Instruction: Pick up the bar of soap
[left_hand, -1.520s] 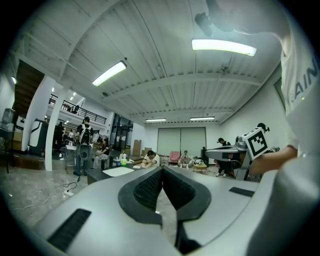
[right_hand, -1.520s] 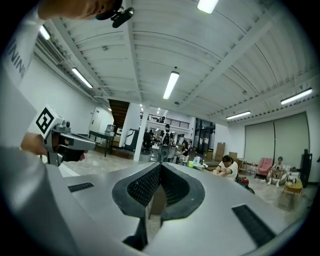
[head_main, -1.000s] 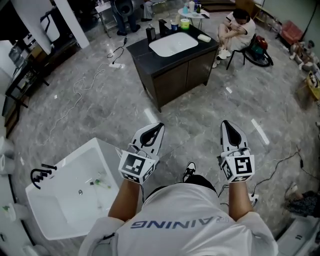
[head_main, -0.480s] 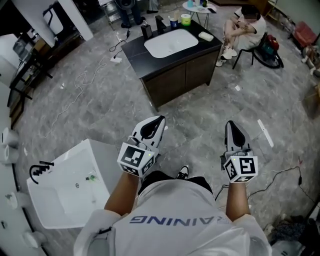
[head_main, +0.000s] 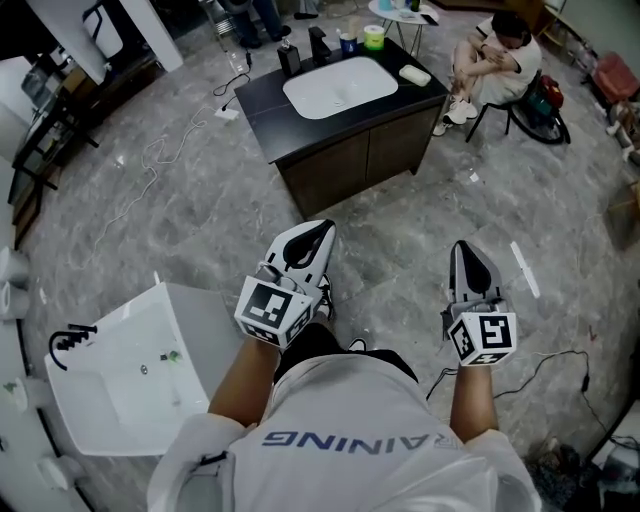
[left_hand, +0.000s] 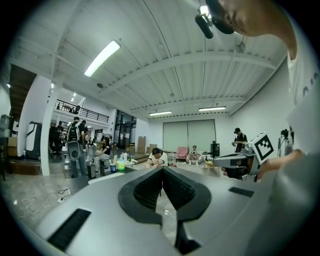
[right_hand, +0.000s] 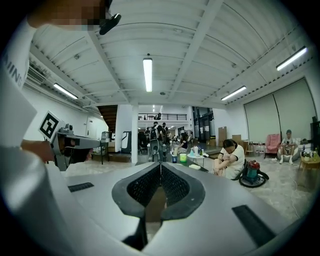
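The bar of soap (head_main: 414, 75) is a pale block lying at the right end of a black vanity counter (head_main: 262, 98), beside its white sink (head_main: 332, 85), across the floor from me. In the right gripper view the soap (right_hand: 195, 167) shows small on that counter, far beyond the jaws. My left gripper (head_main: 318, 232) and right gripper (head_main: 461, 247) are held side by side over the grey marble floor, well short of the vanity. Both point toward it. Each is shut with nothing between its jaws, as the left gripper (left_hand: 162, 170) and right gripper (right_hand: 160, 164) views show.
A dark faucet (head_main: 320, 45), a dispenser (head_main: 289, 60) and a green cup (head_main: 372, 38) stand behind the sink. A person sits on a chair (head_main: 495, 55) right of the vanity. A white basin unit (head_main: 185, 330) stands at my lower left. Cables (head_main: 150, 165) trail across the floor.
The person has walked forward: the vanity is nearer and more central, and the white basin unit has slid back to the lower left. Both grippers stay shut, held out in front.
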